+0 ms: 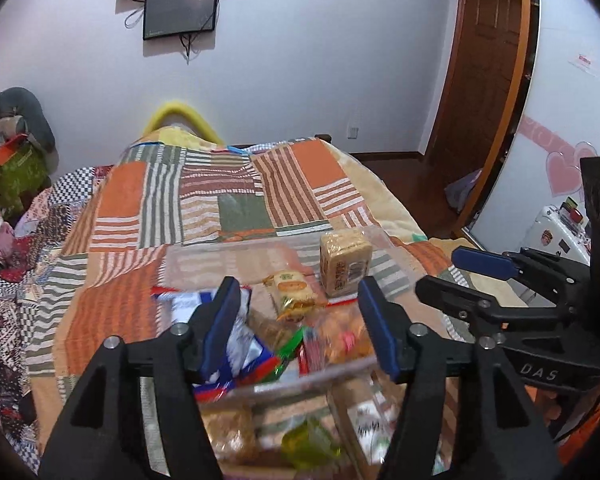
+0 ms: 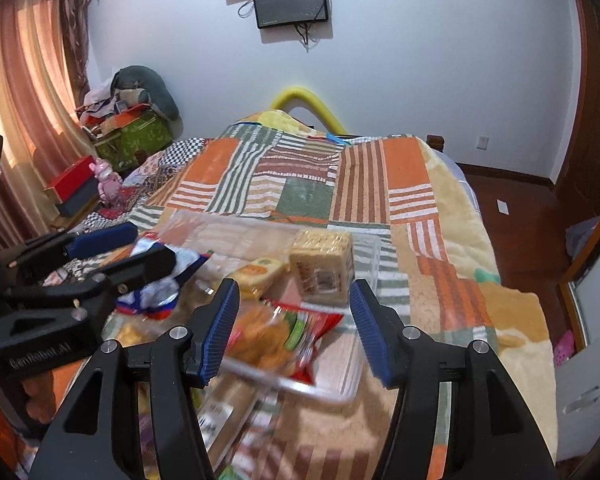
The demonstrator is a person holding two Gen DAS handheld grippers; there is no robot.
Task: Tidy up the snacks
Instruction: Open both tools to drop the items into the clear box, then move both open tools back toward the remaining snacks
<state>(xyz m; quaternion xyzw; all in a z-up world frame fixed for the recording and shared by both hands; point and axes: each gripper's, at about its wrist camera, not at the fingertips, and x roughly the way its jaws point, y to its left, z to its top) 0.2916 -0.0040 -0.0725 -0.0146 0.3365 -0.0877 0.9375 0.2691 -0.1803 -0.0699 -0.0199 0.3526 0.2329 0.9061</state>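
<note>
**Mia:** Both claws are wide open and hold nothing. See the left claw (image 1: 298, 326)? It hangs over the snack pile with its 2 blue pads far apart.

**Ben:** And the right claw (image 2: 294, 330)?

**Mia:** Same thing. It is open over a red snack bag (image 2: 300, 328) with orange bits inside. It is not touching the bag as far as I can tell. The picture is blurry there.

**Ben:** Where are the snacks?

**Mia:** On the bed, on the striped blanket (image 1: 204, 200). A clear tray (image 2: 352, 364) sits on it, right under the claws. A tan cracker block (image 1: 343, 259) stands up at the far end of the tray. A small yellow cake pack (image 1: 291, 290) lies just beside it.

**Ben:** What is that blue and white thing?

**Mia:** A blue and white bag (image 1: 242, 344), crumpled, by the left claw. Little green and red candy wrappers (image 1: 290, 350) are mixed in near it.

**Ben:** So is the job done?

**Mia:** I think not. The cracker block looks neat, maybe the cake pack too. The rest is a messy heap. More snacks lie close to us, past the tray rim, but they are too blurry to name.

**Ben:** So lots left?

**Mia:** Yes, I guess most of it. The bags and candies need sorting, and no claw has grabbed 1 yet.
</note>
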